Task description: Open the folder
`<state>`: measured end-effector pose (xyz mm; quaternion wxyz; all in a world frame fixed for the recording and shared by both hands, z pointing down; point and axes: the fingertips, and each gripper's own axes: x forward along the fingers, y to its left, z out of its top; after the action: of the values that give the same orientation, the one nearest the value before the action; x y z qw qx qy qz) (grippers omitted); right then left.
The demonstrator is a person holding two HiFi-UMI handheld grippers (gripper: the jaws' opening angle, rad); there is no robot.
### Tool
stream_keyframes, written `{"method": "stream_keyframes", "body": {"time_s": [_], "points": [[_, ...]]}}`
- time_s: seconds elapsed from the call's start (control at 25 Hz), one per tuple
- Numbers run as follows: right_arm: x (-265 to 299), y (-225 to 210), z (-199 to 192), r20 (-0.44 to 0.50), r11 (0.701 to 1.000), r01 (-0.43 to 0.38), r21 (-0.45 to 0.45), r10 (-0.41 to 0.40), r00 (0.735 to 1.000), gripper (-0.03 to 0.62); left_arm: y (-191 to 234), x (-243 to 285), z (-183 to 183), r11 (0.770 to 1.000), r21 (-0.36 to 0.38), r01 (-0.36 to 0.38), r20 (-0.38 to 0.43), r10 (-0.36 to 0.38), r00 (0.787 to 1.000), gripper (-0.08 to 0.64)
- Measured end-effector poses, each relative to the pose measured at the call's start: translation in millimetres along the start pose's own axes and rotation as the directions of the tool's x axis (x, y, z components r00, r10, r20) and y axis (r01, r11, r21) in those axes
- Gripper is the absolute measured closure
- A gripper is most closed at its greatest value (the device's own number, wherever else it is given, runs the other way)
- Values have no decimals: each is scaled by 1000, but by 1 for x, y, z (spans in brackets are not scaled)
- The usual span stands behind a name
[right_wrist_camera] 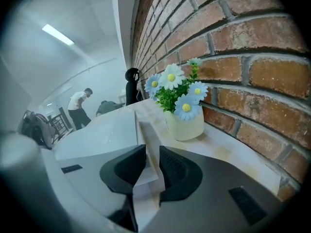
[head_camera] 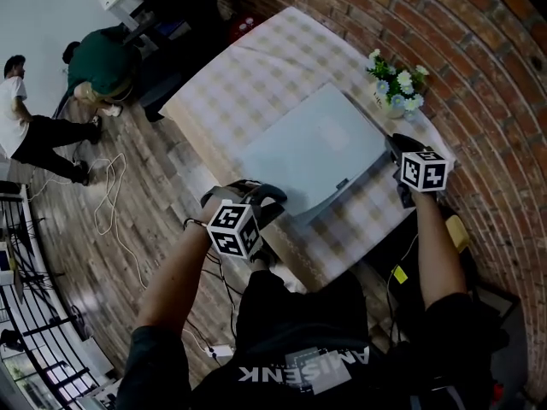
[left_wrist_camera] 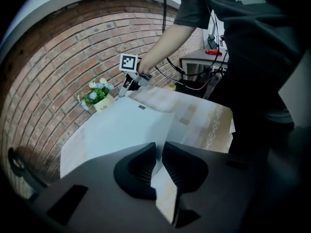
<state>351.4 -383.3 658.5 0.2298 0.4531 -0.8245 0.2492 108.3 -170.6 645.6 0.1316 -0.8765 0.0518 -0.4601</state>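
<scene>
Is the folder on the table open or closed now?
Closed: the folder lies flat in the head view, cover down; the left gripper pinches its corner.

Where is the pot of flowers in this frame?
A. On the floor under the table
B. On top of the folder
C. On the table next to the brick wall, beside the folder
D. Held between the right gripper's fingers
C: the pot of flowers stands on the table next to the brick wall, beside the folder and not on it.

Left tool clamped; right tool — ajar
</scene>
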Motion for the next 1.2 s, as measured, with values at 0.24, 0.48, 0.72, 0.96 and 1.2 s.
{"method": "stream_keyframes", "body": {"time_s": [0.24, 0.48, 0.72, 0.96, 1.2], "points": [[0, -4, 0, 11, 991, -64, 120, 63, 998, 465, 7, -8, 6, 998, -69, -14, 23, 15, 1000, 532], [2, -13, -8, -28, 961, -129, 244, 140, 990, 445, 5, -9, 8, 995, -97, 3, 26, -1, 1000, 537], [3, -13, -10, -27, 955, -144, 259, 156, 987, 441, 14, -23, 13, 981, -189, -38, 80, 54, 995, 537], [0, -14, -10, -17, 955, -128, 269, 137, 990, 442, 26, -45, 15, 958, -266, -105, 132, 145, 981, 535], [0, -12, -10, -27, 963, -82, 257, 92, 995, 440, 64, -89, 18, 906, -383, -182, 250, 291, 924, 535]]}}
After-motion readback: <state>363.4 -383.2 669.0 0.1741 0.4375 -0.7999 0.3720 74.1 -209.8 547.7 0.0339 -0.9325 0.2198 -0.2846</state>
